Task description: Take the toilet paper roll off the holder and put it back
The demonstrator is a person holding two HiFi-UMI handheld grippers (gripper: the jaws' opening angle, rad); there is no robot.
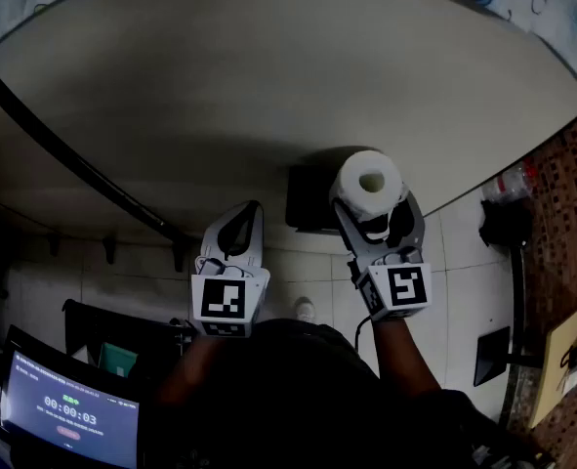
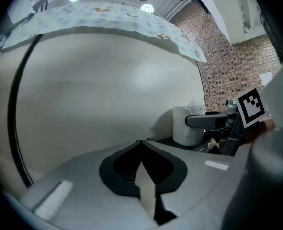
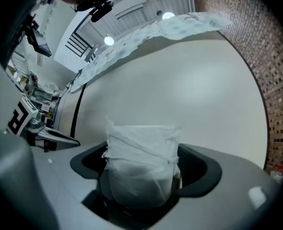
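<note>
A lit screen (image 1: 68, 413) with a timer sits at the lower left of the head view, over a dark floor area. Above it a thin black line (image 1: 73, 159) curves across the broad cream wall panel (image 1: 268, 76).

The left gripper (image 1: 250, 211) is held about level in front of that panel. Its fingers (image 2: 153, 164) are pressed together with nothing between them, and they touch nothing.

Just right of it, a dark boxy fitting (image 1: 308, 201) stands against the panel's lower edge; it may be the holder, though its shape is too dark to make out. The toilet paper roll (image 1: 369, 176) is at this fitting's right side, upright with its hollow core facing up. Whether the roll touches the fitting cannot be told.

The right gripper (image 1: 373, 208) has its fingers (image 3: 198, 169) spread wide around the roll, one on each side, pinching it. In the right gripper view the roll fills the gap between them, and its outer sheet is loose and wrinkled, with a ragged top edge.

Farther right, a small clear bottle (image 1: 515, 179) stands near a brick-patterned surface (image 1: 561, 213), well apart from both grippers.
</note>
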